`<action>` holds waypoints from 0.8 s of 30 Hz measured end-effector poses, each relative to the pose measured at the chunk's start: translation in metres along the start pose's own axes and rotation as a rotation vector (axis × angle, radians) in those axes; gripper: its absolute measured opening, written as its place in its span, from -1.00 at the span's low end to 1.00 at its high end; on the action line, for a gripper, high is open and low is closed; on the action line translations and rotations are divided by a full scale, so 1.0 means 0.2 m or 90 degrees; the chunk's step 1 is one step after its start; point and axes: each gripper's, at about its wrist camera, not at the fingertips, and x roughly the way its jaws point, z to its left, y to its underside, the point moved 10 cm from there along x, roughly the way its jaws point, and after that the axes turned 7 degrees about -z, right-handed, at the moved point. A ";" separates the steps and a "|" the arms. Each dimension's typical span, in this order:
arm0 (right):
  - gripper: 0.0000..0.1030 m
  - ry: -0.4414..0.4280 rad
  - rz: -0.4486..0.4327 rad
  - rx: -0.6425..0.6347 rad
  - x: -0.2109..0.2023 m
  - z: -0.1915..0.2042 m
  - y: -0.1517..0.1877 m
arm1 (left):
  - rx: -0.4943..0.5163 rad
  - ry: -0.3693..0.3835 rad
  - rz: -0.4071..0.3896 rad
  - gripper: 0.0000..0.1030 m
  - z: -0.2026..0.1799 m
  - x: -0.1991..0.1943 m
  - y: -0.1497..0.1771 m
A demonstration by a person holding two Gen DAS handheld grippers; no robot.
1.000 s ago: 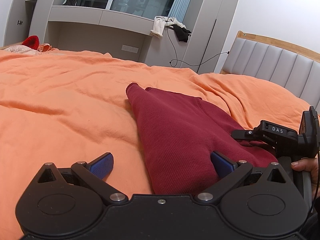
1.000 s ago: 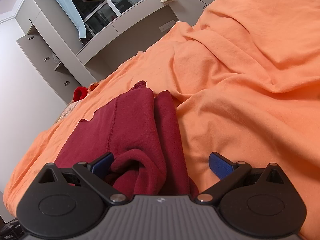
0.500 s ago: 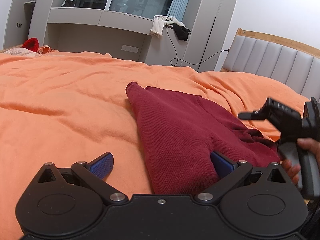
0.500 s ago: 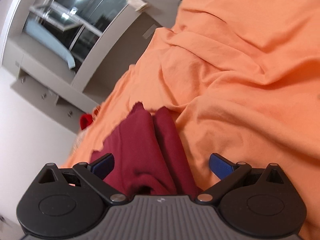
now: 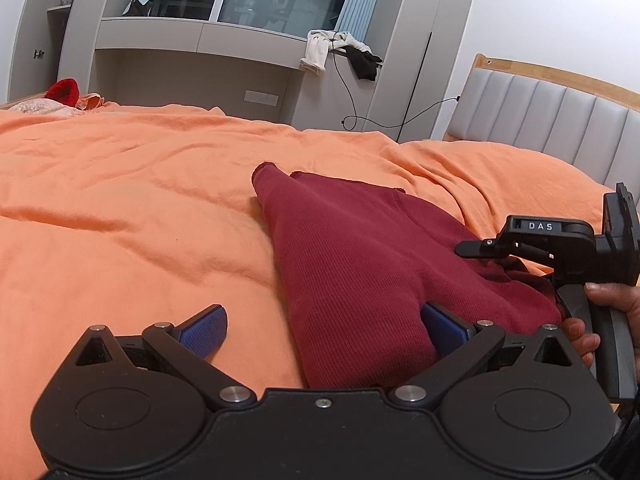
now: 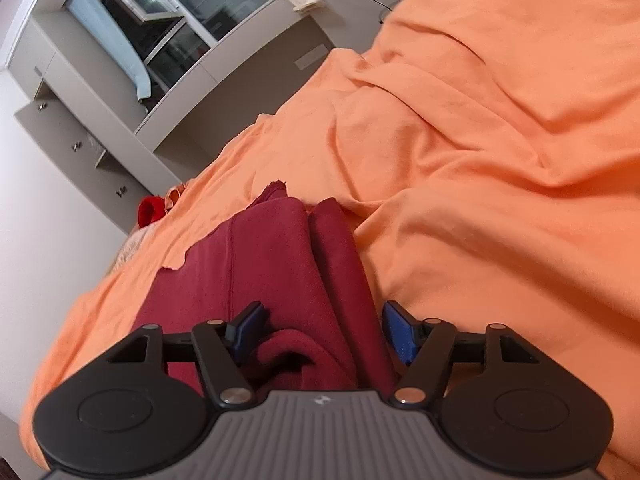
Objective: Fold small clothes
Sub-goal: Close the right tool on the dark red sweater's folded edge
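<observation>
A dark red knitted garment lies folded lengthwise on the orange bedsheet. My left gripper is open at its near edge: the right pad rests over the cloth and the left pad over bare sheet. My right gripper sits at the garment's other end. Its jaws are closing around a bunched fold of the red cloth, with a gap still wide between the pads. In the left wrist view that gripper's body hovers low over the garment, held by a hand.
A grey padded headboard stands at the right. Grey cabinets and a window ledge with draped clothes and a hanging cable lie beyond the bed. Red and pink clothes lie at the bed's far left corner.
The right gripper's jaws have narrowed around the bunched red cloth. It tipped up half a second ago and has come back down onto the garment. The left gripper has not moved.
</observation>
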 end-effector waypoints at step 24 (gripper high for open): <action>-0.07 0.003 -0.022 -0.090 -0.04 0.07 0.02 | 0.011 -0.008 -0.011 0.99 0.00 -0.01 0.01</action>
